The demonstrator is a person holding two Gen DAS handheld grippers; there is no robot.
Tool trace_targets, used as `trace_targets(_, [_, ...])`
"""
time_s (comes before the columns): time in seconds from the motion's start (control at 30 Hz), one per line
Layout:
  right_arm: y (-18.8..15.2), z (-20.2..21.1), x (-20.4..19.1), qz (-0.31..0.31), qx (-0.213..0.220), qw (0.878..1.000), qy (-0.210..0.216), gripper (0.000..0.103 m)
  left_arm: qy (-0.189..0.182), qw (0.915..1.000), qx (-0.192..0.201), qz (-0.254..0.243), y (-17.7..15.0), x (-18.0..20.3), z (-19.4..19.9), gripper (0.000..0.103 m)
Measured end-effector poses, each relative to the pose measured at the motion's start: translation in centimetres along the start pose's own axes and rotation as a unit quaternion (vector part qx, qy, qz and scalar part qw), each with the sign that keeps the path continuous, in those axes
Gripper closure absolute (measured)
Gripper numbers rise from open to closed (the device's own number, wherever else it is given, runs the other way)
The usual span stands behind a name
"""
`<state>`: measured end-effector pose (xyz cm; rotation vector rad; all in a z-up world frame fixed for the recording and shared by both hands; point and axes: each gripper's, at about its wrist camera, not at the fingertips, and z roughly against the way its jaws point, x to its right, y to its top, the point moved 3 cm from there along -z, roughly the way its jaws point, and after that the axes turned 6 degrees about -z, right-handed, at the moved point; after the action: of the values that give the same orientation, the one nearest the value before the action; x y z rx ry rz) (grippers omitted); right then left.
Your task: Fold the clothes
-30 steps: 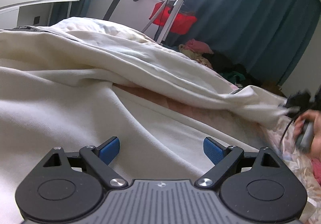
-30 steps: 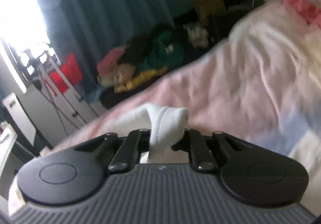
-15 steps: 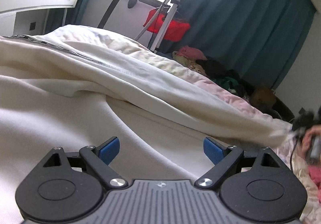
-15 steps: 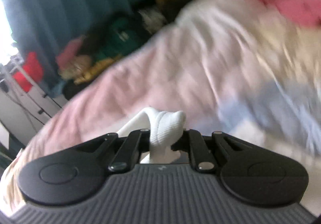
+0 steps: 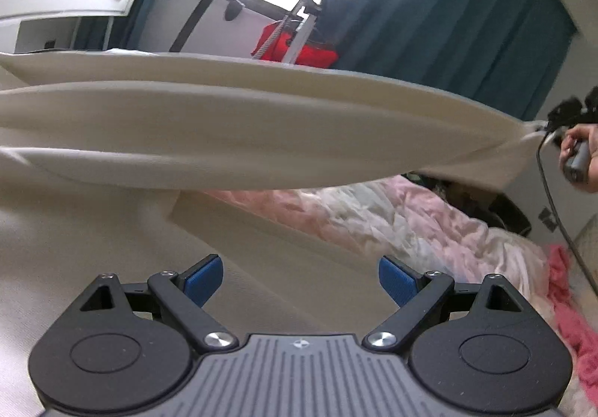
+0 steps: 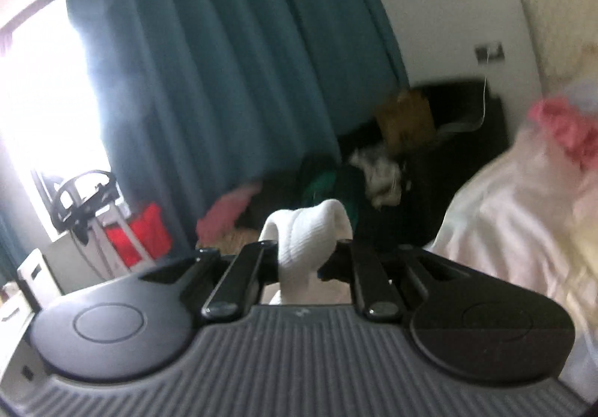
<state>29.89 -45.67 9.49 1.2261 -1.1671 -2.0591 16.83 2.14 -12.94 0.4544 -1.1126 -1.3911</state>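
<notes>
A cream garment (image 5: 231, 125) lies on the bed, and one long part of it is stretched taut in the air toward the right. My right gripper (image 5: 553, 123) holds its far end at the right edge of the left wrist view. In the right wrist view that gripper (image 6: 306, 252) is shut on a white fold of the garment (image 6: 306, 230). My left gripper (image 5: 301, 277) is open with blue pads (image 5: 203, 277) and hovers low over the flat part of the garment, holding nothing.
A pink and white quilt (image 5: 411, 215) covers the bed under the garment. A red cloth (image 5: 568, 305) lies at the right. Teal curtains (image 6: 224, 62), a stand with a red bag (image 5: 299, 47), a white desk (image 5: 63, 2) and a clothes pile (image 6: 336, 185) surround the bed.
My right gripper has lifted its end of the garment up and away, so the stretched part now hangs clear of the bed. My left gripper stays open and low.
</notes>
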Motion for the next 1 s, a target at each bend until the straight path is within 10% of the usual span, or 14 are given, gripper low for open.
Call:
trace_targets(0.43, [-17.3,1.6,24.8,-0.052,-0.138,0.982,-0.115,0.091,0.028,0.9988,-0.026,-0.029,-0.9,0.0,-0.6,0.011])
trace_targets(0.63, [-17.0,2.6,22.1,0.027,-0.173,0.978,-0.115,0.082,0.050,0.9969,-0.015,-0.059,-0.8,1.1,-0.3,0.011])
trace_targets(0.8, [-16.6,8.6,18.2,0.068,-0.174,0.980,-0.067,0.017,0.066,0.9931,0.001,-0.097,-0.8,2.6,0.9,0.011])
trace_targets(1.0, [-17.1,19.1,12.7,0.102,-0.180,0.978,0.016,0.017,0.064,0.9889,0.017,-0.133,-1.1,4.4,3.9,0.011])
